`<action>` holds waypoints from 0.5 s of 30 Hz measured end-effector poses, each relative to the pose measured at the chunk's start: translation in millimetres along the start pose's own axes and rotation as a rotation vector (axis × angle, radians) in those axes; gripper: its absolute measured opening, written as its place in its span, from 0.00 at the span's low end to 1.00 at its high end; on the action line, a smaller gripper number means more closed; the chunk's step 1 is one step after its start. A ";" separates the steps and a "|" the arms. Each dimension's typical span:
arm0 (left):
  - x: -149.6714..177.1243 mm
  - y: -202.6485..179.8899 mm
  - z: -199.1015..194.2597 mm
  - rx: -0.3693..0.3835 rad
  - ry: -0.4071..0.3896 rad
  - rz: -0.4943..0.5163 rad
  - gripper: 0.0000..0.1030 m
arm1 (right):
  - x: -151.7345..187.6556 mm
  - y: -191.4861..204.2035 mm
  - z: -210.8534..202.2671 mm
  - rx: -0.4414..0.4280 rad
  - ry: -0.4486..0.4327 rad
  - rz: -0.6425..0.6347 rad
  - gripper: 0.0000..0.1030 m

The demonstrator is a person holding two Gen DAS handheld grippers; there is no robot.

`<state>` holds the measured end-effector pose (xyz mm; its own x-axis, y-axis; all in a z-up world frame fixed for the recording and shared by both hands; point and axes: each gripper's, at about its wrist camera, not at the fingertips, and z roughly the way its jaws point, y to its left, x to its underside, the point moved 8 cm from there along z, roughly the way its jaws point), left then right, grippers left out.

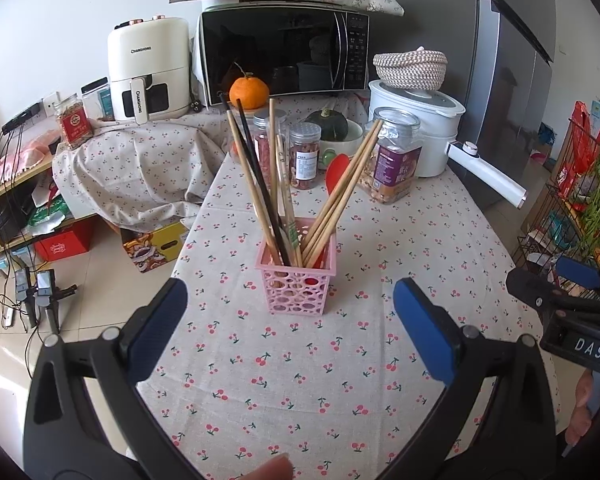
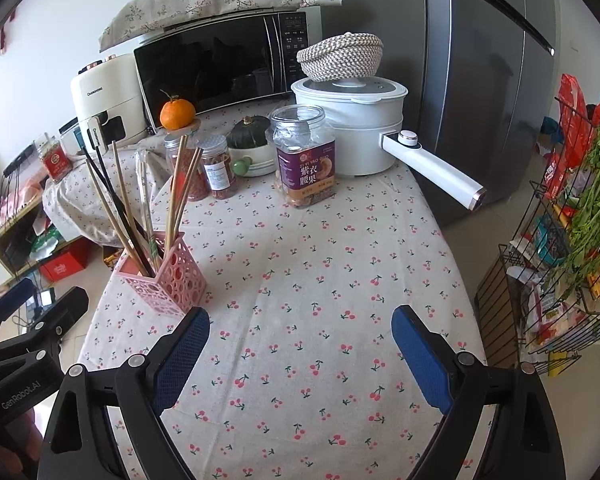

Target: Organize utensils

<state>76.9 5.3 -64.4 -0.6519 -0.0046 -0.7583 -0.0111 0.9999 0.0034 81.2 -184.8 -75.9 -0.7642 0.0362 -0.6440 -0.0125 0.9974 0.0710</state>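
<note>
A pink perforated utensil basket [image 1: 298, 280] stands on the cherry-print tablecloth [image 1: 300, 380]. It holds several wooden chopsticks [image 1: 336, 196], a black chopstick [image 1: 260, 184] and a red spoon [image 1: 336, 172]. My left gripper [image 1: 290, 328] is open and empty, a little in front of the basket. In the right wrist view the basket [image 2: 168, 276] with its chopsticks [image 2: 112, 208] stands at the left. My right gripper [image 2: 300, 344] is open and empty over the cloth, to the right of the basket. The right gripper also shows at the right edge of the left wrist view [image 1: 568, 292].
Behind the basket stand jars [image 1: 396, 156], a green squash in a bowl [image 1: 332, 128], an orange [image 1: 249, 93], a white electric pot [image 1: 420, 120], a microwave [image 1: 284, 52] and an air fryer [image 1: 148, 68]. A wire rack with greens [image 2: 560, 260] stands off the table's right edge. A fridge [image 2: 480, 80] stands behind.
</note>
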 end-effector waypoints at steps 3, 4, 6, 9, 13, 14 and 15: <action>1.1 -2.0 0.6 0.001 0.002 0.004 0.99 | 0.4 -0.5 0.7 -0.001 -0.002 0.000 0.91; 1.3 -2.3 0.9 0.002 0.003 0.005 0.99 | 1.0 -0.7 1.3 -0.001 0.000 0.000 0.91; 1.7 -2.0 0.5 0.003 0.004 0.003 0.99 | 1.6 -0.1 1.8 0.000 0.001 0.001 0.91; 1.8 -1.8 0.6 0.003 0.004 0.004 0.99 | 1.5 2.2 1.4 0.001 0.000 0.000 0.91; 3.2 -1.0 0.3 0.004 0.007 0.000 0.99 | 1.9 4.0 1.3 0.001 -0.002 -0.002 0.91; 3.5 -1.2 0.4 0.005 0.008 -0.001 0.99 | 1.9 4.0 1.2 0.001 -0.002 -0.002 0.91; 3.8 -1.3 0.4 0.006 0.009 -0.001 0.99 | 2.0 4.1 1.4 0.002 -0.002 -0.003 0.91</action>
<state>74.8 4.0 -67.5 -0.6585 -0.0060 -0.7526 -0.0075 1.0000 -0.0014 80.6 -180.5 -78.0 -0.7625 0.0338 -0.6461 -0.0134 0.9976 0.0681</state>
